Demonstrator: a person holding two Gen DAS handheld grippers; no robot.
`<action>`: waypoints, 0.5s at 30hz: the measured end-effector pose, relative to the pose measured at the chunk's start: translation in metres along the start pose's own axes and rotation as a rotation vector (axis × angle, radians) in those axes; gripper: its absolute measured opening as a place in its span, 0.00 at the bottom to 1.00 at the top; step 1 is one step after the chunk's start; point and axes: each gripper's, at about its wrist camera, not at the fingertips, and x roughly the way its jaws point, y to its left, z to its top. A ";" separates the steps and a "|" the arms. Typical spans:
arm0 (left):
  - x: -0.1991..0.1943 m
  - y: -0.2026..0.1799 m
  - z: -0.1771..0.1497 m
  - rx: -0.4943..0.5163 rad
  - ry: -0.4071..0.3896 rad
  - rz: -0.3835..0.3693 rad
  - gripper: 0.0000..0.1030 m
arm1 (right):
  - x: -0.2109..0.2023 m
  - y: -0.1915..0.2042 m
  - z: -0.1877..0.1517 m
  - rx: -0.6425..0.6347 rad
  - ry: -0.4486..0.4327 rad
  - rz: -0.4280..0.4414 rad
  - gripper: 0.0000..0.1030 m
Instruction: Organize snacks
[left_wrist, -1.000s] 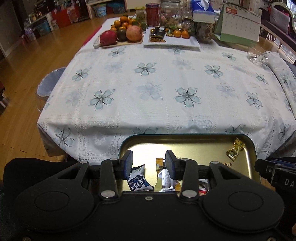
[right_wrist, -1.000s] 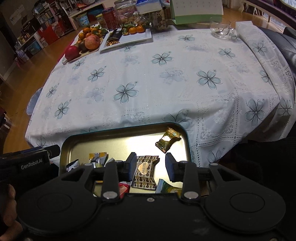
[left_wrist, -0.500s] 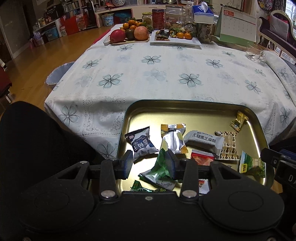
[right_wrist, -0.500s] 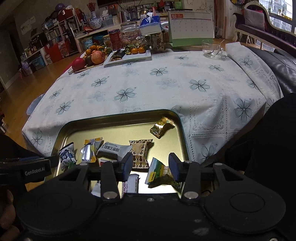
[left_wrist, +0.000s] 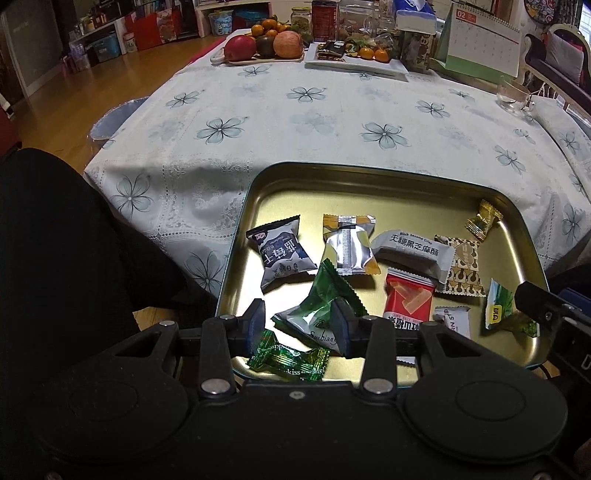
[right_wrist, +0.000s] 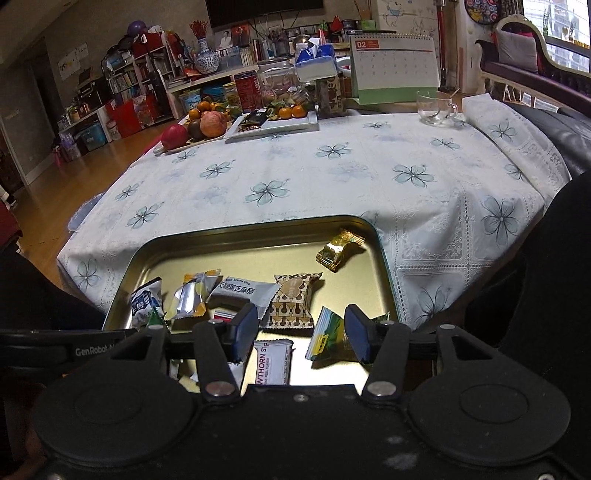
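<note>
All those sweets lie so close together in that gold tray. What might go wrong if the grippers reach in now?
The left gripper straddles a green packet that leans over a dark green candy; closing might catch both. The right gripper, its jaws opening, hovers between a white bar and a green-yellow packet, so it might nudge either. The tray overhangs the table edge and could tip.

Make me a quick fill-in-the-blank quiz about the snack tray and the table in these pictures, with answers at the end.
1. The wrapped snacks lie in a gold metal ____.
2. The tablecloth is printed with blue ____.
3. The small gold candy sits near the tray's far ____ corner, as both cameras see it.
4. Behind the clear glass cup stands a desk ____.

Answers: tray; flowers; right; calendar
</note>
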 end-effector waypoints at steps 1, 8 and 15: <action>0.001 -0.001 -0.001 0.003 0.000 0.008 0.47 | 0.001 0.001 0.000 -0.007 -0.003 -0.002 0.54; 0.002 -0.010 -0.003 0.057 -0.014 0.024 0.47 | 0.007 0.003 -0.001 -0.018 0.015 0.007 0.56; 0.001 -0.013 -0.004 0.076 -0.017 0.017 0.47 | 0.008 0.005 -0.003 -0.023 0.016 0.008 0.58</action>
